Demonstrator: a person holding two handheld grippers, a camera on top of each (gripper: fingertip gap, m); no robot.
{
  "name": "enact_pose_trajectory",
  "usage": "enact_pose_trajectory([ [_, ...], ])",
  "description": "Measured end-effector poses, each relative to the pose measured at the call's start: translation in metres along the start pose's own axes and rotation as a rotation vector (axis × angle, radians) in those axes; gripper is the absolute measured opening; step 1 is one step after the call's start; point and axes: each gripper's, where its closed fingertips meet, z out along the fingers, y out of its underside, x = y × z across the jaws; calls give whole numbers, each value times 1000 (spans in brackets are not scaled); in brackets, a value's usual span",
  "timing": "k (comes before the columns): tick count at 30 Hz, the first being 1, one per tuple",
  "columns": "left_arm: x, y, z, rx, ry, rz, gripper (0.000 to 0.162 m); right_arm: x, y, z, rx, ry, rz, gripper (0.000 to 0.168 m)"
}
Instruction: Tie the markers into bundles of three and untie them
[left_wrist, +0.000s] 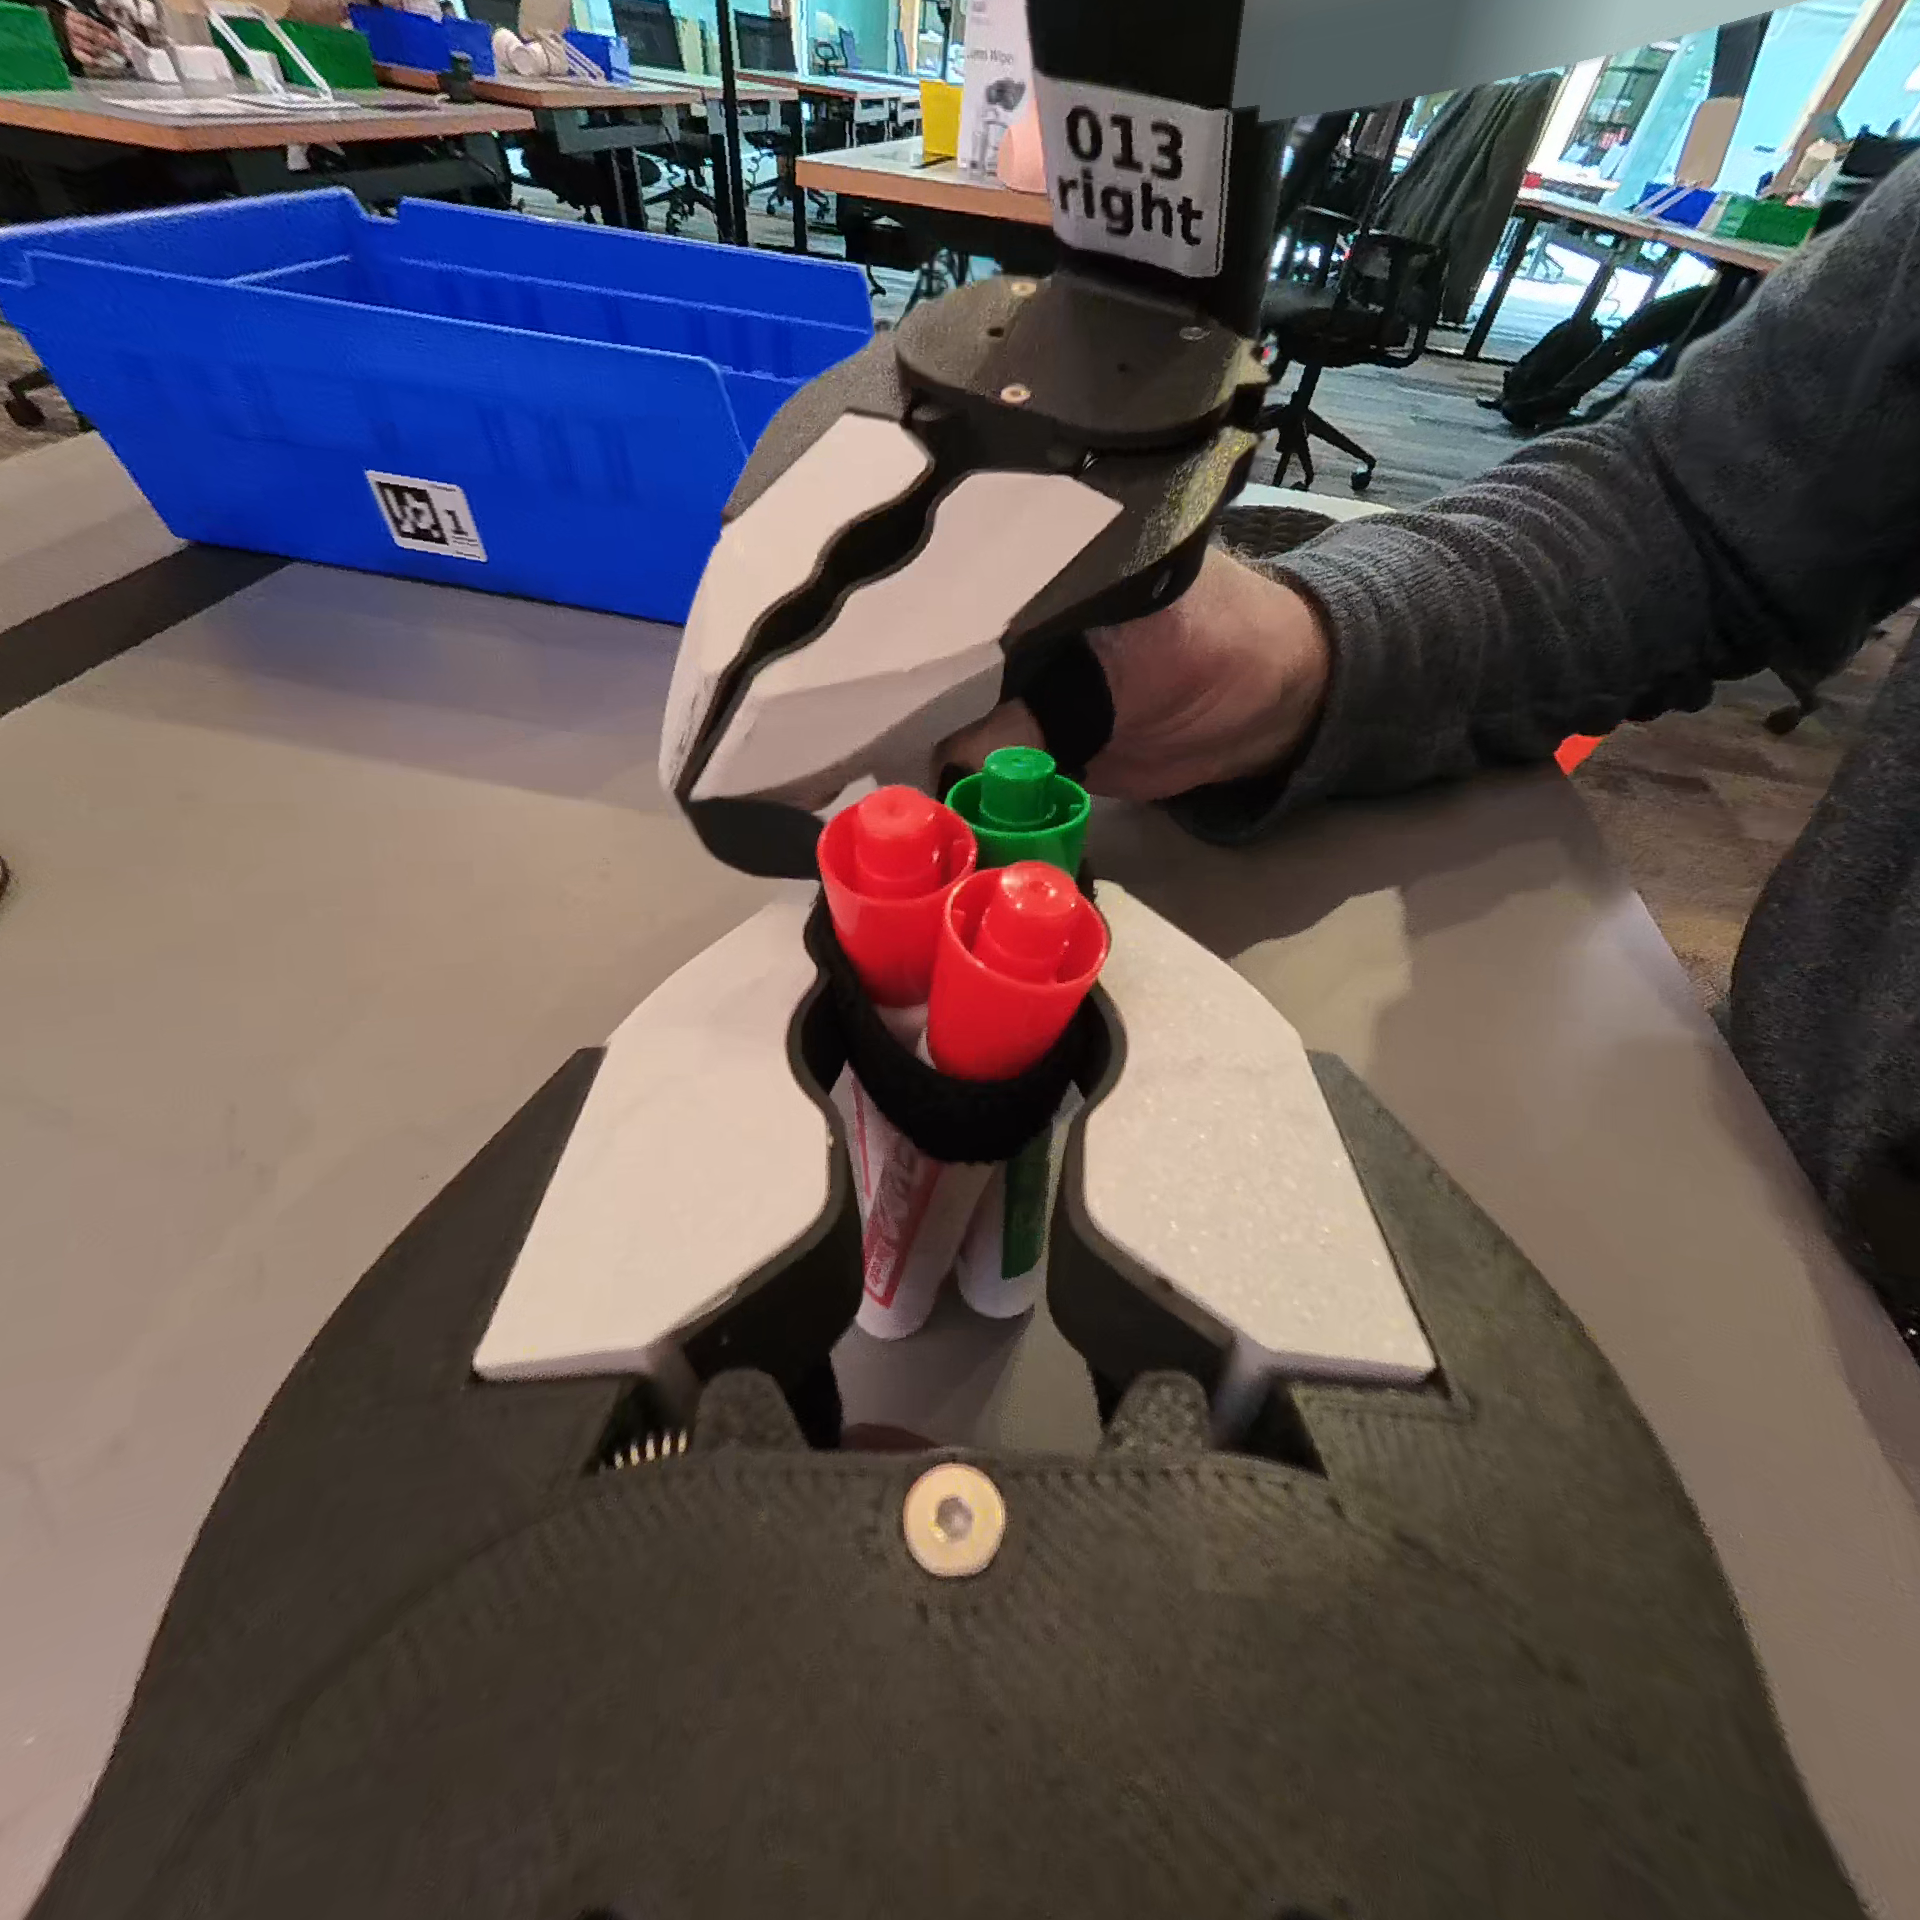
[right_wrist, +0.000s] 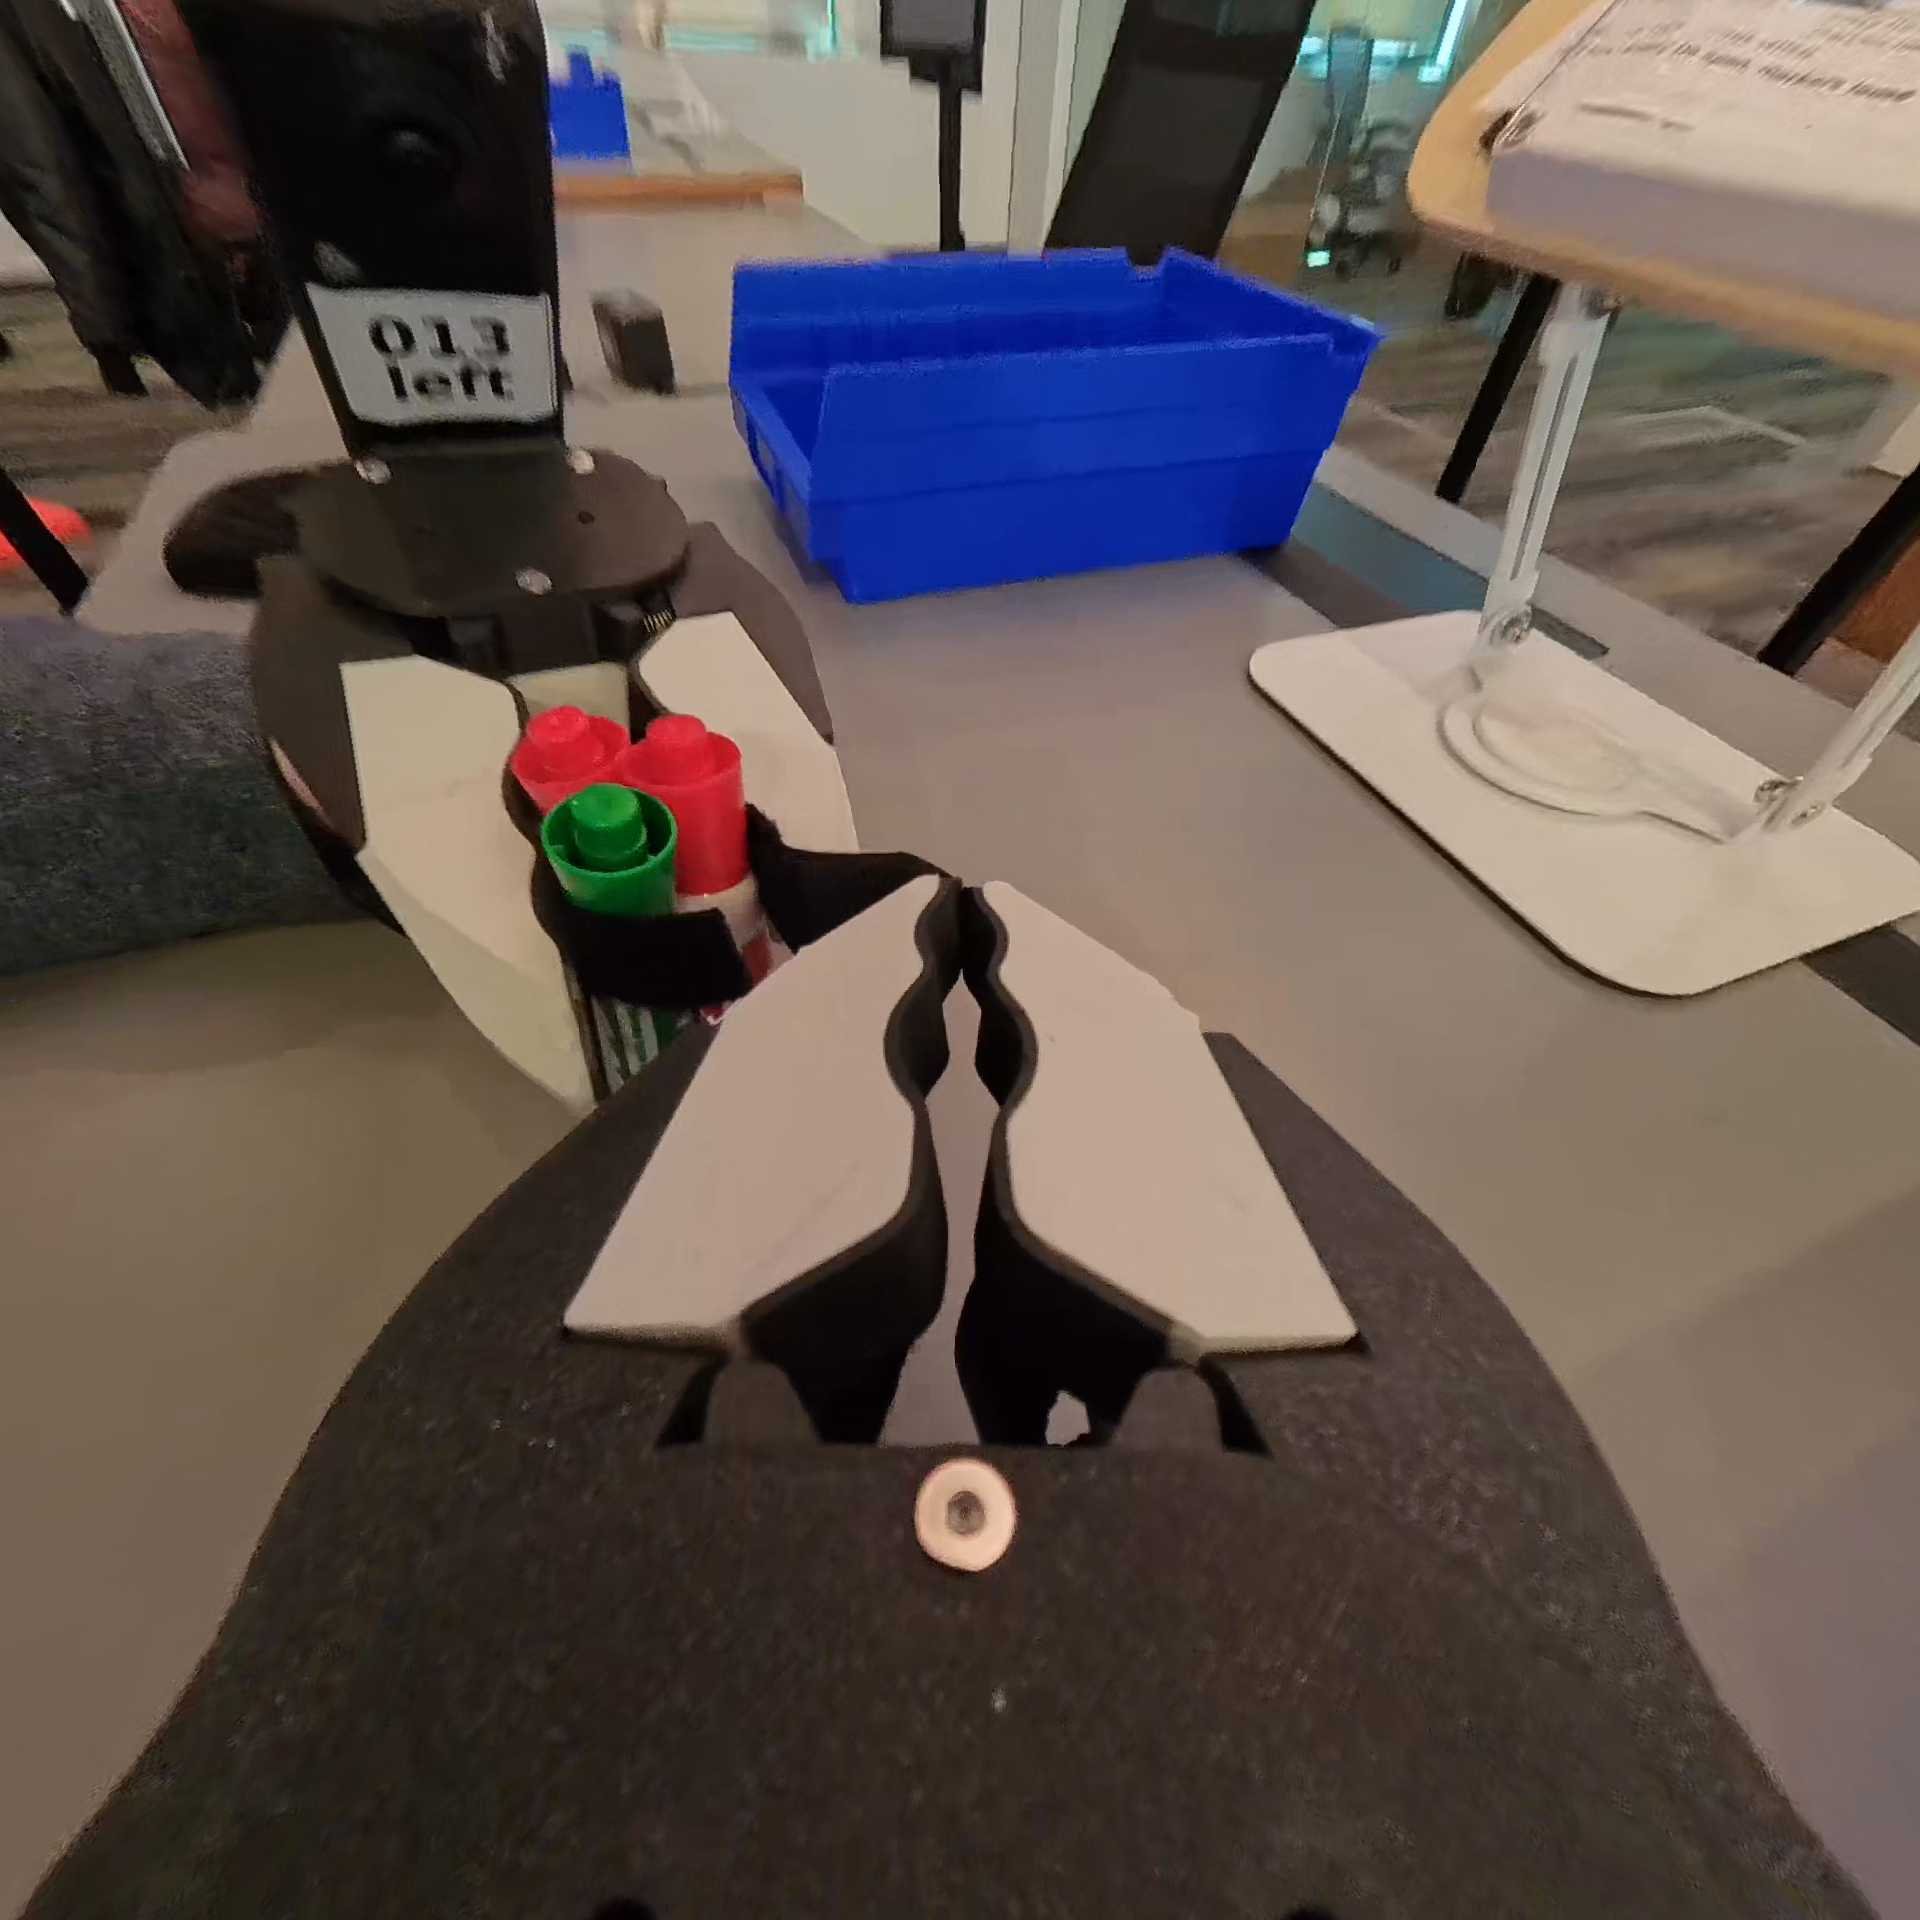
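Three markers, two with red caps (left_wrist: 997, 966) and one with a green cap (left_wrist: 1023, 810), stand upright as a bundle. A black strap (left_wrist: 956, 1122) is wrapped around them. My left gripper (left_wrist: 956, 935) is shut on the bundle at the strap. My right gripper (right_wrist: 958, 894) is shut, and its tips pinch the loose end of the strap (right_wrist: 831, 883) right beside the bundle. The bundle also shows in the right wrist view (right_wrist: 623, 842), between the left gripper's fingers (right_wrist: 447, 852). In the left wrist view the right gripper (left_wrist: 717, 800) comes down from above, left of the caps.
A blue bin (left_wrist: 416, 364) stands on the grey table (left_wrist: 260, 935) behind the grippers; it also shows in the right wrist view (right_wrist: 1039, 436). A white stand base (right_wrist: 1558, 810) with a clear arm sits at the right. A person's hand and grey sleeve (left_wrist: 1558, 582) hold the right gripper. Some 7 cm of space lies between my two pairs of fingers.
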Motion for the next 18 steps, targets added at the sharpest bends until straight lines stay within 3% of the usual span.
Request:
enact_pose_trajectory([
  [6, -3, 0, -2, -1, -22, 18, 40, -5, -4, -24, 31, -112, -3, 28],
  [15, -4, 1, -2, -3, -32, 30, 40, -51, -11, -40, 37, -321, -226, 22],
  [18, -4, 1, -2, -5, -30, 33, 40, -47, -8, -25, -44, -278, -305, 23],
])
